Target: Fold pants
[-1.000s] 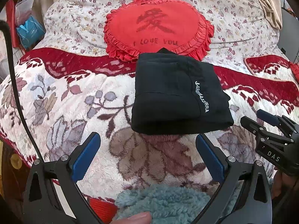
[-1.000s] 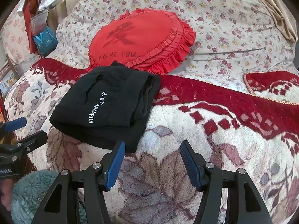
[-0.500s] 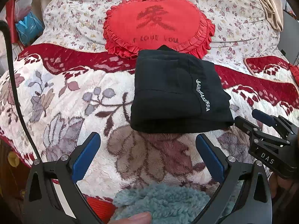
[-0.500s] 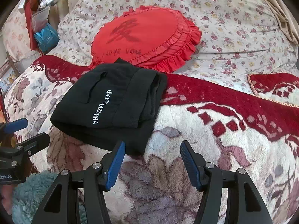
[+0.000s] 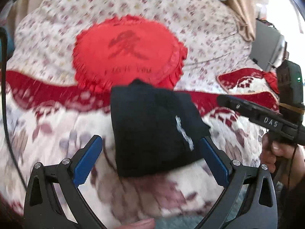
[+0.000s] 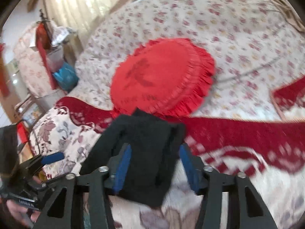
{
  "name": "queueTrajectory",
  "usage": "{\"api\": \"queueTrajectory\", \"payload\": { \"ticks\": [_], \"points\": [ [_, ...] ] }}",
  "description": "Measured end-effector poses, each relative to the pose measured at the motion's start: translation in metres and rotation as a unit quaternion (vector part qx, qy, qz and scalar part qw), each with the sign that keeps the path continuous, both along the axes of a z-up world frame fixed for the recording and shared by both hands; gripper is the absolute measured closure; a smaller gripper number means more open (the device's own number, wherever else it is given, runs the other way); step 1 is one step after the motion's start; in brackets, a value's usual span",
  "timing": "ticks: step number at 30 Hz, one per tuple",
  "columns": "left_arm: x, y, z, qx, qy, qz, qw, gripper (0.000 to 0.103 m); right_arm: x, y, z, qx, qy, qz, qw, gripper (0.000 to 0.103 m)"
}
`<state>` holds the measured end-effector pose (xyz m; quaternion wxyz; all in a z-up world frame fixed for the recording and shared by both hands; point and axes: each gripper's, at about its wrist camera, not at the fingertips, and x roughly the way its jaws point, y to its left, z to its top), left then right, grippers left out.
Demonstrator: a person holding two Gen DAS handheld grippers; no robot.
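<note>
The black folded pants (image 5: pixel 152 131) lie as a compact, roughly square bundle on the plush cream blanket with red border and faded flower pattern (image 5: pixel 47 126), a strip of white lettering running down the bundle's right part in the left wrist view; both views are blurred, so the folds themselves are hard to make out. The bundle's far edge, with a small black tab poking up, touches or slightly overlaps the frilled rim of the round red cushion with dark printed character (image 5: pixel 127 51), which rests against the white quilt with small red flowers (image 5: pixel 200 22) behind. The near edge of the pants ends short of the blanket's front, leaving bare plush in front and wide bare blanket to the left; to the right the red border band runs off toward the side. The left gripper (image 5: pixel 150 164), jaws spread wide and holding nothing, sits low at the near edge with its blue pads flanking the bundle's width. The right gripper (image 6: pixel 155 168) is also open and empty, its blue pads framing the near right portion of the pants (image 6: pixel 144 152) in its own view; whether they touch the cloth cannot be told
</note>
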<state>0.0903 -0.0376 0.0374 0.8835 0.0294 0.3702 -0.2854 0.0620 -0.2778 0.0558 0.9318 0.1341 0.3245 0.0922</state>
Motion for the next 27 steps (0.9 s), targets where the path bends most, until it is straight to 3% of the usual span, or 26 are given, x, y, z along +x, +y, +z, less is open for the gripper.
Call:
{"api": "queueTrajectory", "payload": {
  "ticks": [3, 4, 7, 9, 10, 13, 16, 21, 23, 25, 27],
  "points": [
    [0.023, -0.003, -0.004, -0.002, -0.018, -0.031, 0.9994, 0.001, 0.022, 0.009, -0.006, -0.009, -0.009, 0.034, 0.999, 0.072],
    [0.030, -0.004, -0.005, -0.003, -0.019, -0.035, 0.9992, 0.001, 0.028, 0.011, -0.009, -0.014, -0.009, 0.038, 0.999, 0.081],
    [0.046, -0.010, -0.010, 0.002, -0.016, -0.043, 0.9989, 0.015, 0.047, 0.013, -0.024, -0.014, 0.005, 0.044, 0.999, 0.097],
    [0.061, -0.012, -0.016, -0.009, 0.001, -0.039, 0.9992, 0.032, 0.056, 0.016, -0.026, -0.008, -0.002, 0.049, 0.999, 0.099],
    [0.067, -0.012, -0.020, -0.019, 0.011, -0.040, 0.9990, 0.034, 0.058, 0.016, -0.026, -0.002, -0.006, 0.051, 0.999, 0.100],
    [0.080, -0.016, -0.028, -0.038, 0.032, -0.042, 0.9979, 0.034, 0.069, 0.017, -0.029, 0.003, -0.005, 0.039, 0.999, 0.100],
    [0.087, -0.023, -0.031, -0.040, 0.034, -0.046, 0.9976, 0.035, 0.081, 0.015, -0.039, -0.014, 0.024, 0.018, 0.999, 0.100],
    [0.110, -0.029, -0.049, -0.058, 0.077, -0.035, 0.9947, 0.049, 0.098, 0.012, -0.066, -0.035, 0.095, 0.013, 0.995, 0.100],
    [0.118, -0.031, -0.069, -0.048, 0.106, -0.031, 0.9927, 0.049, 0.099, 0.009, -0.071, -0.028, 0.100, 0.010, 0.995, 0.100],
    [0.120, -0.027, -0.071, -0.067, 0.117, -0.028, 0.9905, 0.049, 0.099, 0.006, -0.073, -0.020, 0.103, 0.011, 0.994, 0.100],
    [0.122, -0.029, -0.071, -0.062, 0.125, -0.025, 0.9898, 0.048, 0.099, 0.004, -0.075, -0.014, 0.103, 0.011, 0.995, 0.100]
  ]
}}
